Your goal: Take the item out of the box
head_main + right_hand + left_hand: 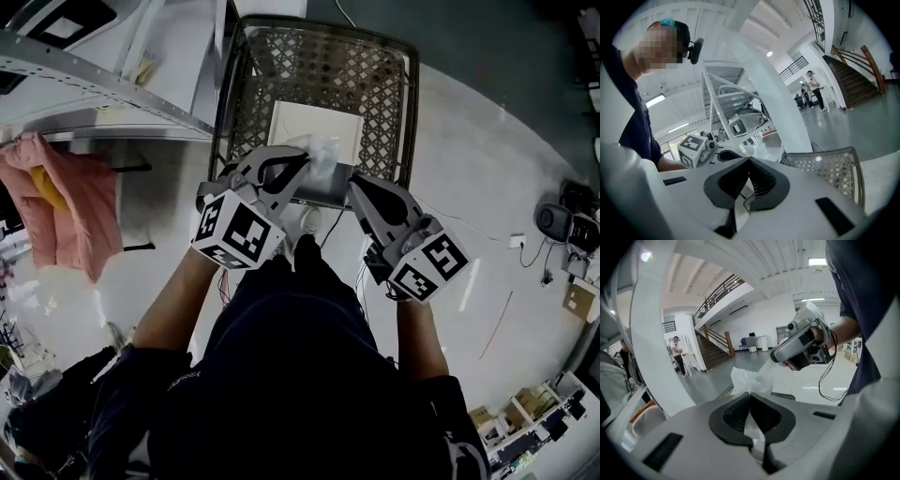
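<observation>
- your left gripper [302, 161] has its jaws pressed together on a crinkled clear plastic bag [323, 152]; the film bunches up just beyond the pads.
- the bag is held above the near end of the cream flat box [314, 127], and no view shows whether it touches the box.
- that box lies on the bottom of the grey perforated plastic basket [380, 84], which stands on the pale floor.
- your right gripper [354, 186] is closed on a thin flat edge, at the right end of the dark grey flat panel [323, 194] by the basket's near rim.
- the two grippers face each other, near together, with the bag and panel between them.
- a pink cloth [80, 211] hangs well to the left.
</observation>
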A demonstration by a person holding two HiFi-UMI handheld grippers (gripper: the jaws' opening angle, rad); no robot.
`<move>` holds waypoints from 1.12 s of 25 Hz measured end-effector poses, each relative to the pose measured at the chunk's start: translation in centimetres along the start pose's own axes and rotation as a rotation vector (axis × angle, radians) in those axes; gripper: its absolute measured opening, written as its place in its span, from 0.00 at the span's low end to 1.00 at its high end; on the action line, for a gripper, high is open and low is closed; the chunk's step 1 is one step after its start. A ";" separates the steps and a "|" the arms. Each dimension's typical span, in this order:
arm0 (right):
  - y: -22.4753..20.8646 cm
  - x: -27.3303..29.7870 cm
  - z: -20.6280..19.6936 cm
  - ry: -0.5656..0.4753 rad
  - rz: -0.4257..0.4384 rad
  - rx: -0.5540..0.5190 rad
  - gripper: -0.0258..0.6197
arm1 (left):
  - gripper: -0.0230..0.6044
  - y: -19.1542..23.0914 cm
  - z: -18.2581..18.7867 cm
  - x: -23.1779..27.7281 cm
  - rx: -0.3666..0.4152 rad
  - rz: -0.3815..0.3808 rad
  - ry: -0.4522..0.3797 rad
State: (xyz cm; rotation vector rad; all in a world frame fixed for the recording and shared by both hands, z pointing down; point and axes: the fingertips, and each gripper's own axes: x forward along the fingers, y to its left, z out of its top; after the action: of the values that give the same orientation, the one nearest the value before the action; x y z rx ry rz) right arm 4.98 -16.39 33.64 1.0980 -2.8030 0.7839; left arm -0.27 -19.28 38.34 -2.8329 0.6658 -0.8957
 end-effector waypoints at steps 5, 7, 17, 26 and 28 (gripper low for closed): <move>1.5 -0.2 2.6 -0.032 -0.009 -0.055 0.08 | 0.06 1.4 2.8 -2.7 0.009 0.048 -0.060; 2.0 -0.2 3.5 -0.043 -0.011 -0.070 0.08 | 0.06 1.9 3.8 -3.7 0.010 0.062 -0.083; 3.6 -0.1 6.1 -0.083 -0.009 -0.139 0.08 | 0.06 3.0 6.3 -6.7 -0.006 0.117 -0.171; 5.0 -0.6 6.2 -0.101 -0.003 -0.165 0.08 | 0.06 2.4 6.7 -8.2 -0.018 0.143 -0.203; 5.1 -0.8 6.2 -0.101 -0.002 -0.167 0.08 | 0.06 2.3 6.9 -8.4 -0.017 0.145 -0.206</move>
State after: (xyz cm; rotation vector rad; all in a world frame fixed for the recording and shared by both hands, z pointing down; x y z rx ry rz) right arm 3.16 -15.57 25.83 1.1432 -2.8848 0.4961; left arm -3.36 -18.00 27.76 -2.7953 0.8404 -0.5690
